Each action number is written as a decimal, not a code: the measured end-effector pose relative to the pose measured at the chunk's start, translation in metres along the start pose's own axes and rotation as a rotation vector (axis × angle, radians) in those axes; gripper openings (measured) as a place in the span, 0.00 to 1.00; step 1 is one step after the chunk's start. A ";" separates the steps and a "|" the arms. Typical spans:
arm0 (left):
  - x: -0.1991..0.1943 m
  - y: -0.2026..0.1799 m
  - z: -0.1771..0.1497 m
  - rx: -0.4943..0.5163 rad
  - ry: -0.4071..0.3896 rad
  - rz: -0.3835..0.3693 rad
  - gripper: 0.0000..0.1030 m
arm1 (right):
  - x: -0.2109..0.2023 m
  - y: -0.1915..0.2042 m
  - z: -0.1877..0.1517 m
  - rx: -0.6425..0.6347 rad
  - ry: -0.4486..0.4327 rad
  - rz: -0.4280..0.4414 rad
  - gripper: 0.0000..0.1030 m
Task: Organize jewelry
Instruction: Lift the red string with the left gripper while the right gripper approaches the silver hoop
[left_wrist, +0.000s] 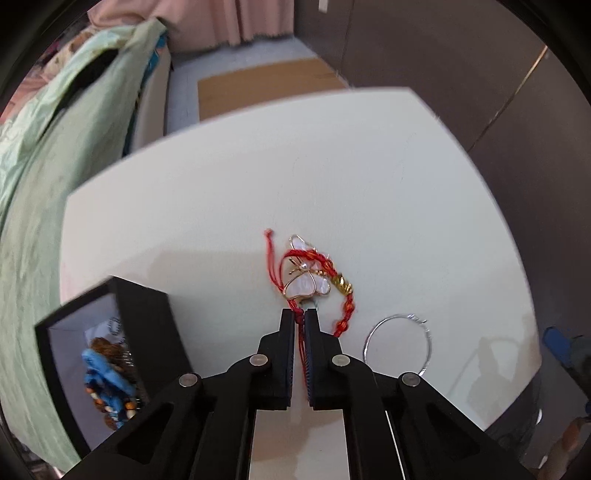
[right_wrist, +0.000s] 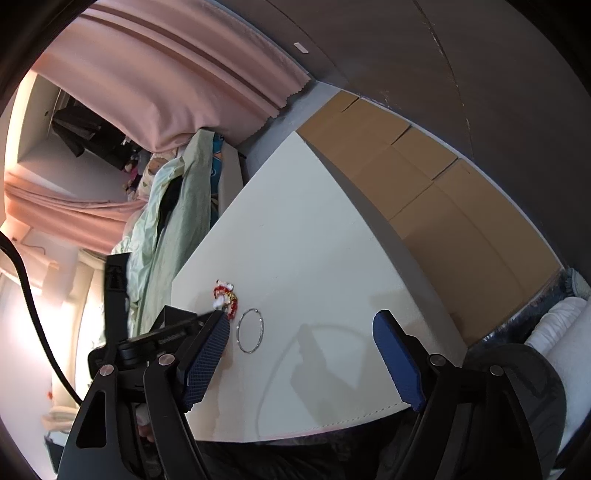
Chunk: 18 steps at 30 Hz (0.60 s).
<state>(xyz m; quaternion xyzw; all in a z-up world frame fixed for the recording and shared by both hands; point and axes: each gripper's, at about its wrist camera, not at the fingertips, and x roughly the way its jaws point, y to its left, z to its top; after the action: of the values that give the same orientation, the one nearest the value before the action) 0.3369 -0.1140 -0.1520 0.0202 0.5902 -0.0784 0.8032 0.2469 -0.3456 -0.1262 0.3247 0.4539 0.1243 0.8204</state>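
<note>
Item: red cord bracelet (left_wrist: 334, 291), pinched by its cord in my left gripper (left_wrist: 299, 314); right gripper (right_wrist: 301, 354) spread, idle; risk: butterfly charm (left_wrist: 304, 284) snagging or slipping free when lifted toward the black box (left_wrist: 110, 354).

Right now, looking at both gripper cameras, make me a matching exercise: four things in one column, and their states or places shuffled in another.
Things:
1. left gripper
2. right gripper
3. silver hoop
4. black jewelry box

States or places:
A. open, holding nothing
B. lying loose on the white table
C. shut on the red braided bracelet
D. holding blue and brown beads

Pairs: 1-C, 2-A, 3-B, 4-D
</note>
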 end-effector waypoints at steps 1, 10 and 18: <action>-0.005 0.002 0.001 -0.003 -0.010 -0.011 0.05 | 0.001 0.001 -0.001 -0.003 0.006 -0.001 0.75; -0.057 0.007 0.003 -0.004 -0.127 -0.080 0.05 | 0.019 0.023 0.002 -0.044 0.053 0.012 0.74; -0.098 0.026 -0.004 -0.047 -0.215 -0.146 0.05 | 0.045 0.056 0.001 -0.155 0.120 -0.080 0.74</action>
<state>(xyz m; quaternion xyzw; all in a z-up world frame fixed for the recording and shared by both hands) 0.3083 -0.0777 -0.0621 -0.0503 0.5023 -0.1244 0.8542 0.2776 -0.2811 -0.1194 0.2338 0.5040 0.1455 0.8186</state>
